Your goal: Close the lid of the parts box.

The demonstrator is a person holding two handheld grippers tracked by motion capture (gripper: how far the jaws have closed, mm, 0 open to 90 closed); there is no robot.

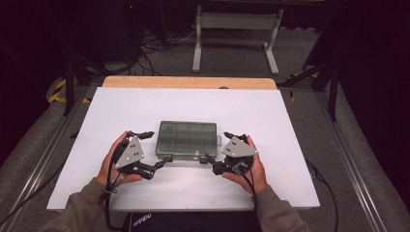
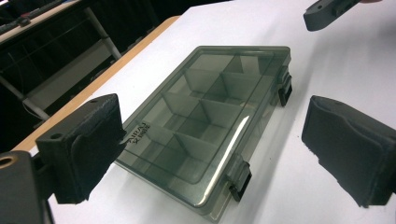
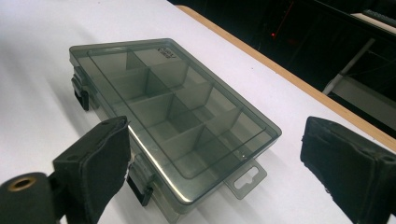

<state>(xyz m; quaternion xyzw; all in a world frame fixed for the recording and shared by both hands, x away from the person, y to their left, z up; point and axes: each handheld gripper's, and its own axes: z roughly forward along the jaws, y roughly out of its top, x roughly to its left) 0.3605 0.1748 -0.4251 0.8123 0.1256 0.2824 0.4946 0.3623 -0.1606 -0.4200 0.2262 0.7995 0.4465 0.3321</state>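
A translucent grey compartment box (image 1: 187, 139) lies flat in the middle of the white table (image 1: 193, 104), its lid closed and its cells looking empty. Two black latches (image 2: 239, 178) sit on its near long side. My left gripper (image 1: 166, 160) is at the box's near left corner, held in a hand. In the left gripper view it (image 2: 215, 128) stands open, and the box (image 2: 205, 116) lies between and beyond its pads. My right gripper (image 1: 206, 158) is at the near right corner, also open (image 3: 219, 154), facing the box (image 3: 173, 112) and one latch (image 3: 140, 183).
A hang tab (image 3: 245, 177) sticks out of the box's right end. A wooden strip (image 1: 188, 82) runs along the table's far edge. Beyond it stand a white metal frame (image 1: 237, 29) and floor cables (image 1: 154, 46). Bare white surface surrounds the box.
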